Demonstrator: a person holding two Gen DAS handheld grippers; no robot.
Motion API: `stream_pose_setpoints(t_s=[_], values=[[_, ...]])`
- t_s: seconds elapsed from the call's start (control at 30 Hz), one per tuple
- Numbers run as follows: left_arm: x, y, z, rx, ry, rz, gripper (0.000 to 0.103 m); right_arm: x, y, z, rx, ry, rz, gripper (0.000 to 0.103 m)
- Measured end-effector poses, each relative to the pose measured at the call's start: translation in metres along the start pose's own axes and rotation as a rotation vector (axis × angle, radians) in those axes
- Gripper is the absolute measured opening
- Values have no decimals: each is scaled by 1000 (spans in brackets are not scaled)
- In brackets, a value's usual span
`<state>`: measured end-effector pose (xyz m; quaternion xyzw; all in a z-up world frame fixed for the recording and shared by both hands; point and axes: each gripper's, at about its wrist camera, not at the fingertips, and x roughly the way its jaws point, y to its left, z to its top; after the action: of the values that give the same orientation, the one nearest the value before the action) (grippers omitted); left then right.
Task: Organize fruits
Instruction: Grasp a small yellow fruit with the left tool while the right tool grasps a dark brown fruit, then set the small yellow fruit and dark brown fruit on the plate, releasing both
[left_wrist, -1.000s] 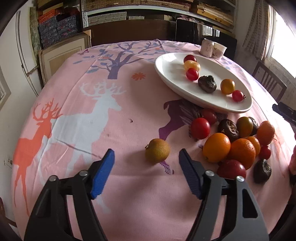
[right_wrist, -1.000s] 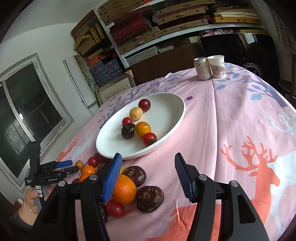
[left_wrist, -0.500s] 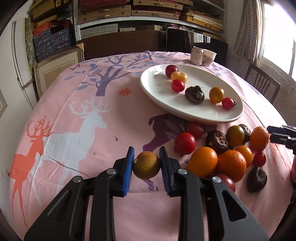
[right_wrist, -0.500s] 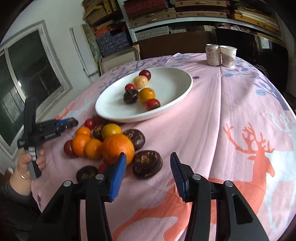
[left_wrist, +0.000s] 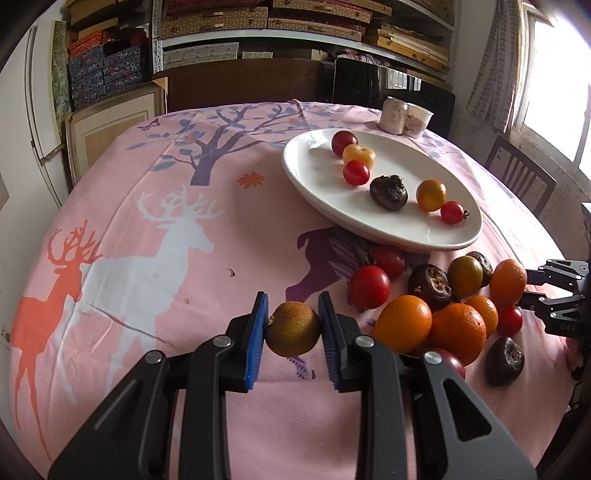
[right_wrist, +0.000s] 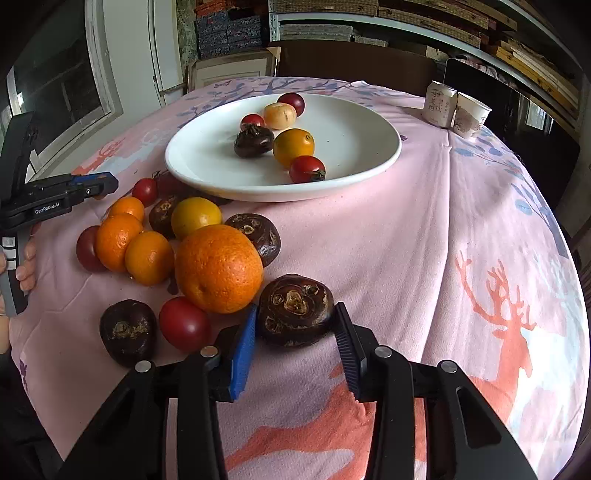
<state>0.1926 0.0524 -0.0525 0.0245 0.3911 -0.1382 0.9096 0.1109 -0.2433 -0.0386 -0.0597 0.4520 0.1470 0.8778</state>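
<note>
My left gripper (left_wrist: 293, 317) is shut on a round brownish-green fruit (left_wrist: 293, 328), which rests on the pink tablecloth. To its right lies a pile of oranges (left_wrist: 402, 323), tomatoes and dark water chestnuts. My right gripper (right_wrist: 297, 308) is closing around a dark water chestnut (right_wrist: 295, 314). Its pads stand right beside the chestnut's sides, and I see no squeeze. A big orange (right_wrist: 218, 267) touches that chestnut on the left. The white plate (right_wrist: 351, 133) behind holds several small fruits. The left gripper (right_wrist: 74, 188) also shows at the left edge of the right wrist view.
A can (right_wrist: 439, 103) and a paper cup (right_wrist: 471, 114) stand at the table's far side. A chair (left_wrist: 517, 173) is by the window on the right. A hand (right_wrist: 26, 258) holds the left gripper's handle. Shelves and boxes fill the back wall.
The left jaws closed from wide apart onto the brownish-green fruit. The right gripper sank and rolled toward the pile, and its jaws narrowed around the dark water chestnut.
</note>
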Motion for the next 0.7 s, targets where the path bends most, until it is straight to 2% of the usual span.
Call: stream_pose_setpoints(t_s=[0.1,0.27,0.47,0.6,0.7], values=[[-8,0,1,-3,-37,-9,27,-11,-12,-2,68,-54,37,42],[-20,-5,8,-27,-70,-83,27,-38,-28,-1,133,-166,67,42],[-8,-39,49,4,-88,-123,27,-53,-32,54,139,-227,72,42],[11,-58,77,16,-80,-123,27,-40,-30,95,154,-230,62,42],[30,-63,89,17,-56,-97,27,-25,-28,115,156,-224,34,42]])
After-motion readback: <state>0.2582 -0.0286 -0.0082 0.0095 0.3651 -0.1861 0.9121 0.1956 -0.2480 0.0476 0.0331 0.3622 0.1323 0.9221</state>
